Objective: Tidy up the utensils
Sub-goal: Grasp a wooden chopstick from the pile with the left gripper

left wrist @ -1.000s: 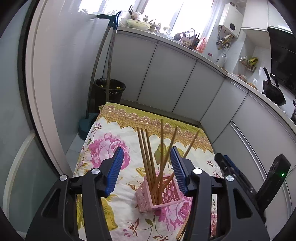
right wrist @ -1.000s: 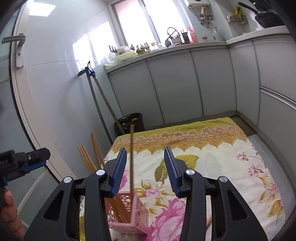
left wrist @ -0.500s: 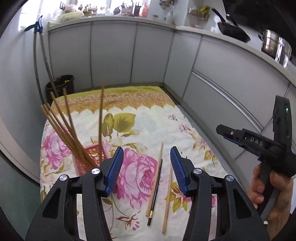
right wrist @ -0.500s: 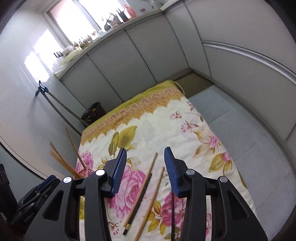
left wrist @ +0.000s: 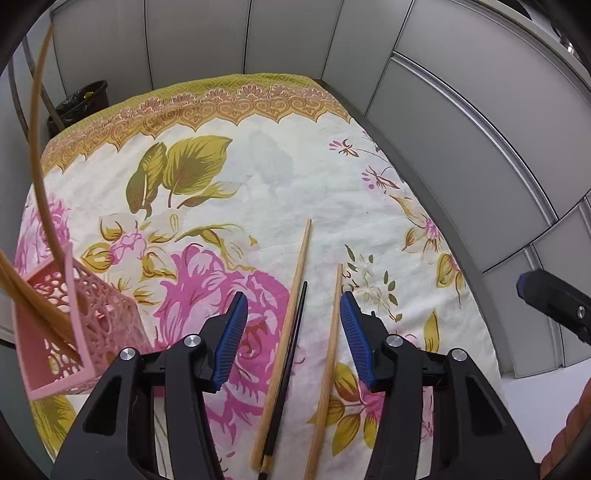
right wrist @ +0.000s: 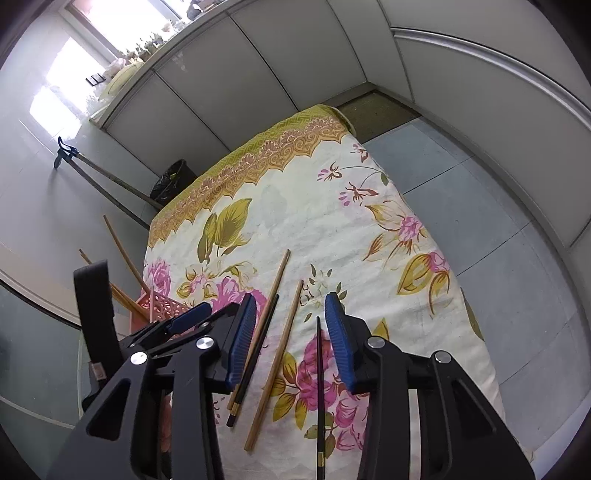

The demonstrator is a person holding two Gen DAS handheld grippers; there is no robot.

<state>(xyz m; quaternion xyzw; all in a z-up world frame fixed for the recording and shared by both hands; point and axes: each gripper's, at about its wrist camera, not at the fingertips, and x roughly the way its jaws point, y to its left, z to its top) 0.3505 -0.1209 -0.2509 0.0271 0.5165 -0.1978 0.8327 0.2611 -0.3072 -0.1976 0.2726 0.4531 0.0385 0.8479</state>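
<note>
Both claws [left wrist: 291, 314] [right wrist: 290, 325] gape empty above loose chopsticks [left wrist: 283, 334]

A home kitchen is showing here. Grey cabinet doors [right wrist: 229, 81] are running ahead of the right gripper and curving round to its right, under a countertop [right wrist: 155, 48] crowded with small items beside a bright window [right wrist: 110, 22]. A black bin [right wrist: 171, 181] and a long-handled mop [right wrist: 99, 177] are standing ahead to its left, and a floral tablecloth [right wrist: 332, 221] is lying just below.
</note>
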